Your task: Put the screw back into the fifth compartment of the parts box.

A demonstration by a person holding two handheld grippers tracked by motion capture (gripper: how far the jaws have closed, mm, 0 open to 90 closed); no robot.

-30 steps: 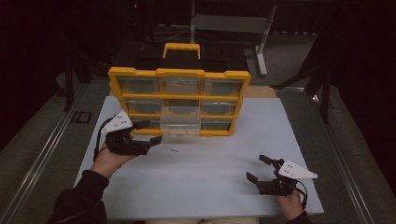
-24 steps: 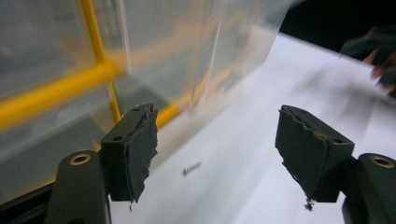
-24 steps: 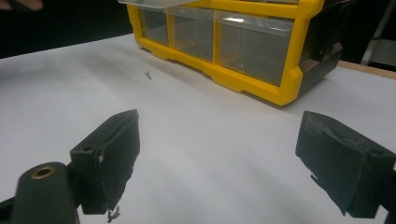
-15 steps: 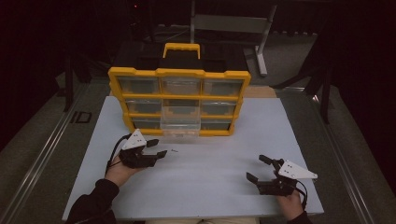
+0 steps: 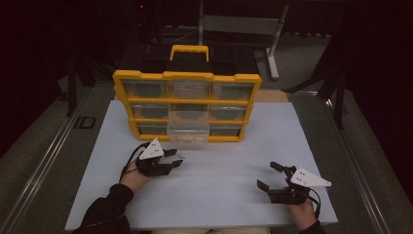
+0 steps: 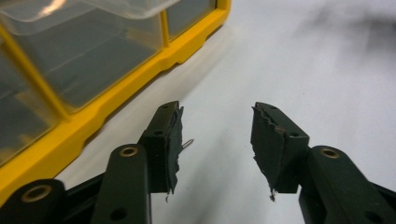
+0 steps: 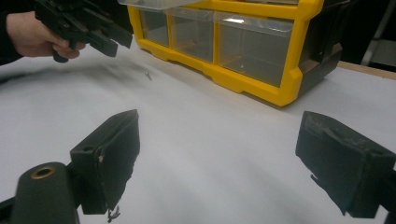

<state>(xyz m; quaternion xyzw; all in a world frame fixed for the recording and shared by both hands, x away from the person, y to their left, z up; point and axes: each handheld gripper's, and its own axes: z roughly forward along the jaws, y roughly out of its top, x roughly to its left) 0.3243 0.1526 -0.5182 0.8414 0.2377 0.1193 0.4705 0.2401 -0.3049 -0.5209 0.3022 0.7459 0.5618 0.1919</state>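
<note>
High view: the left gripper (image 5: 176, 163) has slid in toward the middle, open, by a tiny screw (image 5: 180, 157).
Left gripper view: screw (image 6: 187, 143) beside one jaw — not grabbed yet.
Right gripper view: right gripper (image 7: 219, 158) open, empty — yellow drawer box (image 7: 261, 51) ahead.

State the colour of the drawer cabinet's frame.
Yellow: the drawer cabinet's frame shows best in the high view.

The tiny metal piece (image 6: 187, 143) beside the organizer (image 6: 93, 100) defies identification.
</note>
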